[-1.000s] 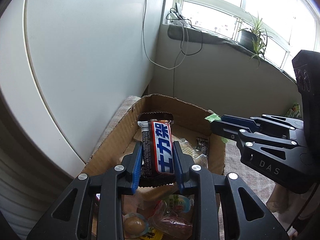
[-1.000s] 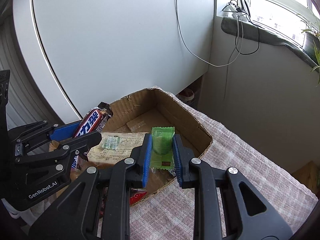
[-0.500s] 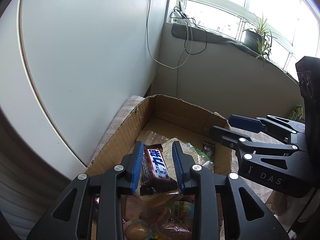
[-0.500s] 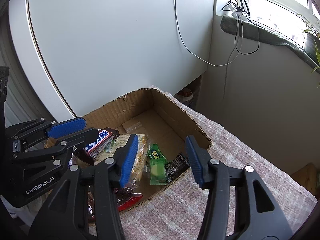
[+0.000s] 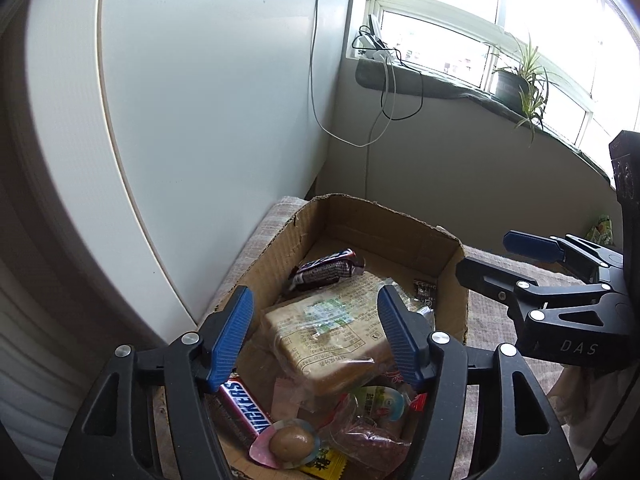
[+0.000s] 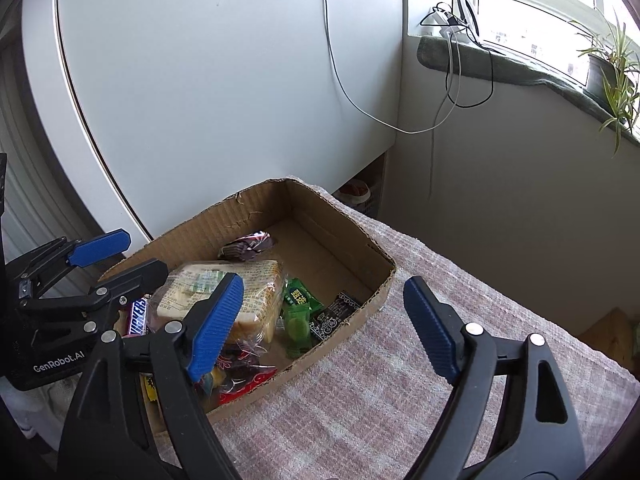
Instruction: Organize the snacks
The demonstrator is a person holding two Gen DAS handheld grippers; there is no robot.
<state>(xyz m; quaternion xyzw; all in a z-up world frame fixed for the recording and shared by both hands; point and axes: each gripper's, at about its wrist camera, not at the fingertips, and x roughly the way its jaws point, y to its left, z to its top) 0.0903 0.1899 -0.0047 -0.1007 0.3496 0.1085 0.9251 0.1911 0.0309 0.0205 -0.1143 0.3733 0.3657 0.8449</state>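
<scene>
A cardboard box [image 5: 400,222] [image 6: 332,216] on a checked cloth holds several snacks. A chocolate bar [image 5: 326,270] [image 6: 248,245] lies at the box's far end. A wrapped bread pack [image 5: 332,340] [image 6: 224,292] fills the middle. A green packet [image 6: 298,308] and a black sachet [image 6: 336,314] lie by the right wall. My left gripper [image 5: 314,334] [image 6: 120,256] is open and empty above the box. My right gripper [image 6: 324,322] [image 5: 496,258] is open and empty over the box's near right wall.
A second Snickers bar [image 5: 244,404], a wrapped egg [image 5: 290,444] and a red packet [image 5: 368,440] lie at the box's near end. A white cabinet [image 6: 220,80] stands behind the box. A cable [image 6: 400,120] hangs from the windowsill. The cloth-covered table [image 6: 400,400] extends right.
Both grippers opened and drew back. The chocolate bar dropped from the left gripper into the box's far end; the green packet dropped from the right gripper beside the bread.
</scene>
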